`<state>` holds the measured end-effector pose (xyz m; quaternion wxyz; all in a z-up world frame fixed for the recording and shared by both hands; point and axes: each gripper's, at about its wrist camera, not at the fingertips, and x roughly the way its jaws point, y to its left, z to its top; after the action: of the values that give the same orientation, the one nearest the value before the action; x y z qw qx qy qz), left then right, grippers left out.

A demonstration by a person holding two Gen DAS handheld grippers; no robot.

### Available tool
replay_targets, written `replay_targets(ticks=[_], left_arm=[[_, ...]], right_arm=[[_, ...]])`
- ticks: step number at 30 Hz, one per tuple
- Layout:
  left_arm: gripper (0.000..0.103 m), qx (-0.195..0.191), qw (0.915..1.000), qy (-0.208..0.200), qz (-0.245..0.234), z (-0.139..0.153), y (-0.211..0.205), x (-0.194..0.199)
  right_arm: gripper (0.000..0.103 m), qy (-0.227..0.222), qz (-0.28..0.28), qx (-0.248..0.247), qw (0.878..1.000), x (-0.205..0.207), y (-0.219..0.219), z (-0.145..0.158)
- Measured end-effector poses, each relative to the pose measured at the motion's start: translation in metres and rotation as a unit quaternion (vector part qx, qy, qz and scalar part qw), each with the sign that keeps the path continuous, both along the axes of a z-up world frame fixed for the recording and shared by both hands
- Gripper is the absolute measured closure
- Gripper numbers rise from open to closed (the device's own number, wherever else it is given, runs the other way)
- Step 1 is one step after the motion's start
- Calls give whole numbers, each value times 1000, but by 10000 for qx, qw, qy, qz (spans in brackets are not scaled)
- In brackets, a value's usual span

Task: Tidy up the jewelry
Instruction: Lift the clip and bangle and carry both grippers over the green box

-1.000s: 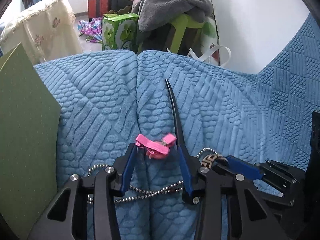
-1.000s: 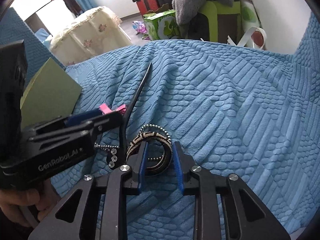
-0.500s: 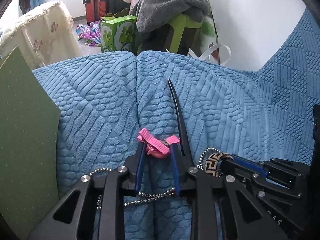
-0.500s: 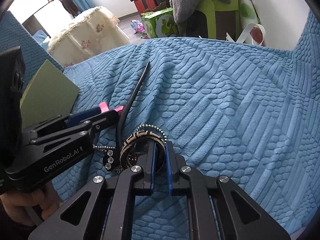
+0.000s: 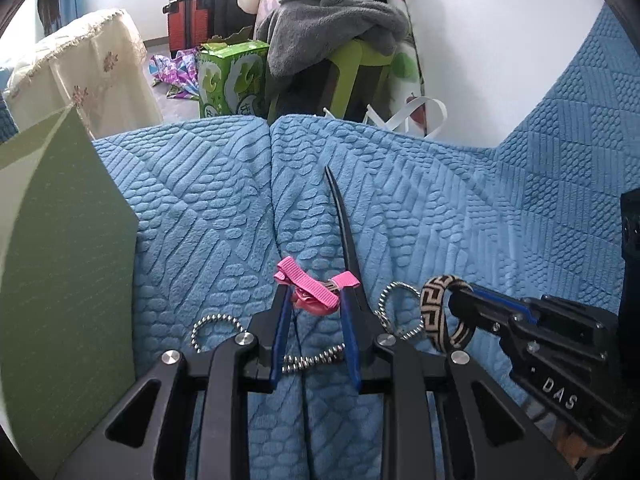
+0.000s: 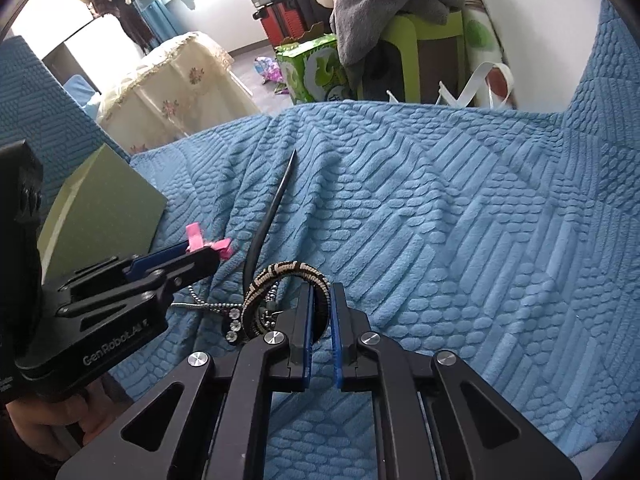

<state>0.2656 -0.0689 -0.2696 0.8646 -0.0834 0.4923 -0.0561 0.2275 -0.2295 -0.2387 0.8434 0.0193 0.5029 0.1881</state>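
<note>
Gripping pink hair clip (image 5: 316,294) in left claw (image 5: 315,300), patterned bracelet (image 6: 280,276) in right claw (image 6: 320,300)

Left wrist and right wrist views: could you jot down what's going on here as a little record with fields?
surface: blue blanket
left gripper: shut on pink clip
right gripper: shut on patterned band
bead chain: lies on blanket, under left gripper
black pick: lies on blanket, beyond clip
green board: at blanket's left edge
background: green box, grey clothes
</note>
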Motion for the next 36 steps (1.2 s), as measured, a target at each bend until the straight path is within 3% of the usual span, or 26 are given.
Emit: replay_targets(ticks=[4,9,18,27,36], left_arm=[[79,-47,10000,-66,-55,14,-1,-16],[79,-84,9998,-153,-98,38,-2,-38],[79,-146,9993,-322,-104,89,5,-80],[79,-340,9979,-517,-186,150,28,-86],[79,-247,9959,-862,-125,210,63,-81]], right_arm=[[97,-180,-94,-289,9994,-13,1,15],[97,-214,-458,-89,9987,-39,-10,41],[97,-374,-479,-139,9981,-72,0,86],[97,-794,-705,-48,9943,-81,12,150],[97,-1335,-767,130,9880,-76,29,217]])
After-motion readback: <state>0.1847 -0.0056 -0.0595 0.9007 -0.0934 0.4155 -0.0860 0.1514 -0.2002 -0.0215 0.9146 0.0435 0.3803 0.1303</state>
